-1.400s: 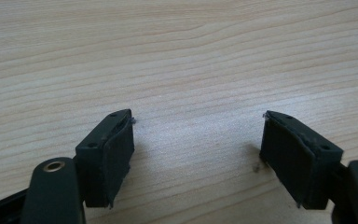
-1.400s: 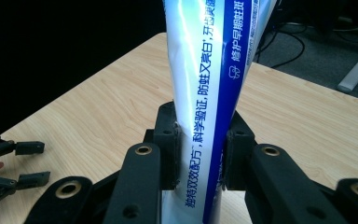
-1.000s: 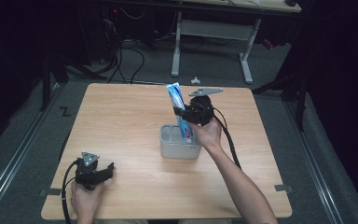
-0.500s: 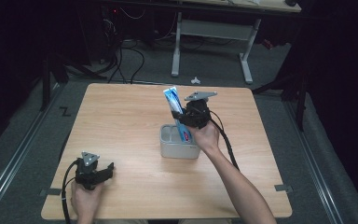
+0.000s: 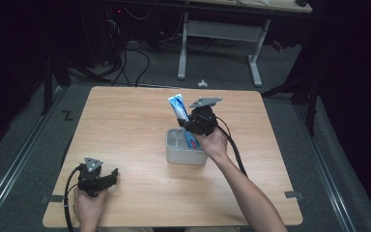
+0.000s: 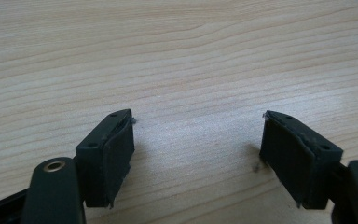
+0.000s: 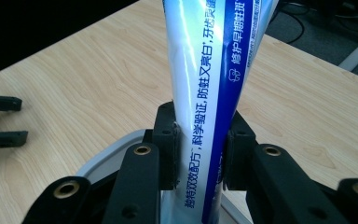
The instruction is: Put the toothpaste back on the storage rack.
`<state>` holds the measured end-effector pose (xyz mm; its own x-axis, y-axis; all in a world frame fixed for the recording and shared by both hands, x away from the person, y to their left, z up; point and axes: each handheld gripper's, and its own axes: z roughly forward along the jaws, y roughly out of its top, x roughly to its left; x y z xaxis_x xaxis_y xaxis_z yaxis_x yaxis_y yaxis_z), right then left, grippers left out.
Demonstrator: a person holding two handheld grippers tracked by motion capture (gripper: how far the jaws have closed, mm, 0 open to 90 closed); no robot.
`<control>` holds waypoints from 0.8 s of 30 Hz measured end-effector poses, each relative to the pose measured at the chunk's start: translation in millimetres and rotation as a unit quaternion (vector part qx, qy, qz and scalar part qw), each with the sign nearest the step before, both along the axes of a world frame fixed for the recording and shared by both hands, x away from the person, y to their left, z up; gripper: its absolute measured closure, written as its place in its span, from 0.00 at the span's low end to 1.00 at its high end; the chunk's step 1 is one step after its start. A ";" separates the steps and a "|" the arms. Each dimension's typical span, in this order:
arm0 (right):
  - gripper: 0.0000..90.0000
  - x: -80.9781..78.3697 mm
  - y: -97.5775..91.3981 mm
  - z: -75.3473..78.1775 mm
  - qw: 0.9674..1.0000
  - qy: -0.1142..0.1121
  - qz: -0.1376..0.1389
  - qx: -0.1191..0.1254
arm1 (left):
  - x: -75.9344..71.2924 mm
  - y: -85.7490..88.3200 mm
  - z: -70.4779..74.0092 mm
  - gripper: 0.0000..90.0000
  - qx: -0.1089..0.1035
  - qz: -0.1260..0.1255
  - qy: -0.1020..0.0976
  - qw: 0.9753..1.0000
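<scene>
Right gripper [image 5: 192, 126] clamps the toothpaste tube [image 5: 179, 108], lower end already inside the grey bin [image 5: 186, 155] mid-table; release left to do. Left gripper [image 5: 107, 178] rests open, empty, at near-left.

The toothpaste tube [image 7: 209, 93] is showing Chinese print running along its length: "修护早期蛀斑" on the blue band, "防蛀又亮白" and "科学双效配方" on the white.

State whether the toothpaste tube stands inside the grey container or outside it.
Inside: the toothpaste tube dips into the grey container, held by the right gripper.
</scene>
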<state>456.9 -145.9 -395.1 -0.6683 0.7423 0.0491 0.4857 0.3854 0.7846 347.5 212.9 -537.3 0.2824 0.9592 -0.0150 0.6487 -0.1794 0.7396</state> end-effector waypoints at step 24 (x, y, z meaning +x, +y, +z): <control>0.80 -4.1 -2.7 -7.5 1.000 0.010 0.008 -0.016 | 0.0 0.0 0.0 0.29 0.000 0.000 0.000 1.000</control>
<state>452.8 -148.6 -402.6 -0.6799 0.7323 0.0386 0.4947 0.4192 0.7613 347.5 212.9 -537.3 0.2822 0.9592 -0.0148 0.6487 -0.1795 0.7396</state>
